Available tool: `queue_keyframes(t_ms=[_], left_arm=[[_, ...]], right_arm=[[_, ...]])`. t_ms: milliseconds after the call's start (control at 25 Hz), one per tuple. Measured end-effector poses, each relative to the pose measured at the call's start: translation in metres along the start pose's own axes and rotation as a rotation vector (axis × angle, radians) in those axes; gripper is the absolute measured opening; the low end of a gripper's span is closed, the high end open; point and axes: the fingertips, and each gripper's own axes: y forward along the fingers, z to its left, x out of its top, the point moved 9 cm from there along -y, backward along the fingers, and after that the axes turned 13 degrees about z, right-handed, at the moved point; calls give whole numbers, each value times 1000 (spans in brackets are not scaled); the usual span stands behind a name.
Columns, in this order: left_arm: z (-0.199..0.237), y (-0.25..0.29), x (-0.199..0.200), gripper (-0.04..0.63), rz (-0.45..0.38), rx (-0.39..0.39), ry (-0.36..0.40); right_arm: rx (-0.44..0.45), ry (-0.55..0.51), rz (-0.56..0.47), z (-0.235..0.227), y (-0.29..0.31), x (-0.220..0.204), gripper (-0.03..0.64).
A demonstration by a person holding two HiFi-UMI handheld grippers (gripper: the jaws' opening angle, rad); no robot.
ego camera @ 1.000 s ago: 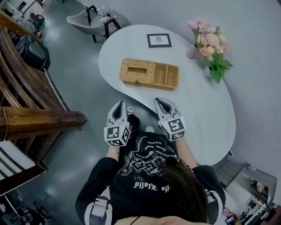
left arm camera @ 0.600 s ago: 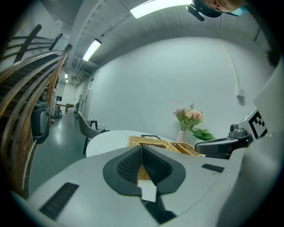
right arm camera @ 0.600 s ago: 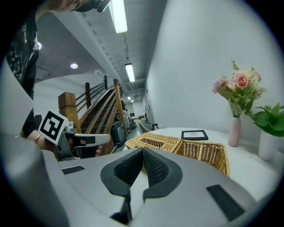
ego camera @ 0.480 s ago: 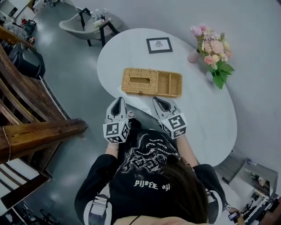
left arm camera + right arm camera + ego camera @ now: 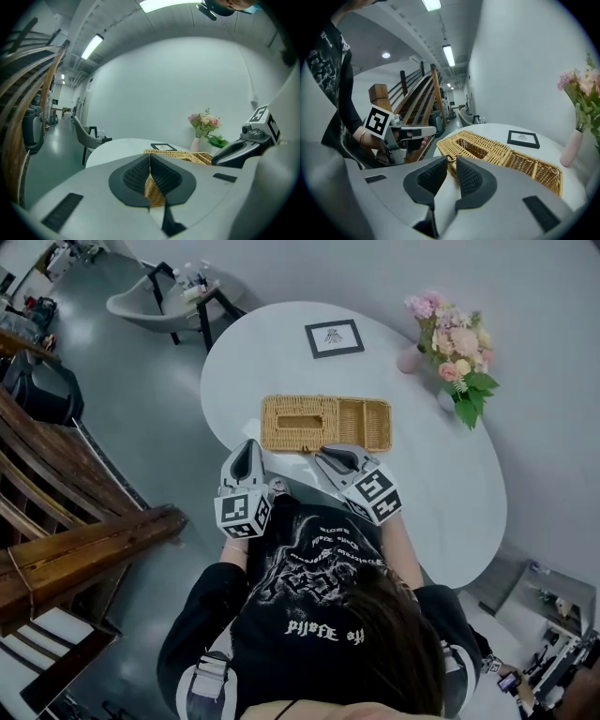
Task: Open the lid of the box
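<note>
Both tongs nearer wicker box (image 5: 323,423); right tongs (image 5: 324,455) just parted, empty; left tongs (image 5: 248,445) clenched.

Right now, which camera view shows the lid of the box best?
The head view: the lid and its slot show from above. The right gripper view shows it slanted, from low down; the left gripper view gives only a wicker edge.

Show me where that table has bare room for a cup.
Widest: the table's right end, beside the box and nearer than the flowers. A strip lies between box and frame. Crowded by the flowers.
</note>
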Motion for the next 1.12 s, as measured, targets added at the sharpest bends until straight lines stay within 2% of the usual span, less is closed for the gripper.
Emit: queue_keyframes(t_ms=[320, 400, 680, 880, 960, 1120], left_arm=[[15, 10, 9, 23, 4, -21, 22], [20, 11, 10, 23, -1, -21, 19], [35, 17, 13, 22, -14, -17, 10], [44, 21, 17, 23, -17, -28, 4], [47, 22, 17, 22, -15, -33, 3], [50, 25, 18, 23, -11, -44, 6]], right_arm=[[0, -91, 96, 8, 16, 21, 124], [-16, -131, 143, 11, 23, 24, 159], [-49, -193, 233, 12, 34, 29, 161], [-81, -223, 285, 13, 38, 33, 109], [-99, -221, 282, 13, 39, 35, 38], [-101, -224, 294, 12, 39, 38, 38]])
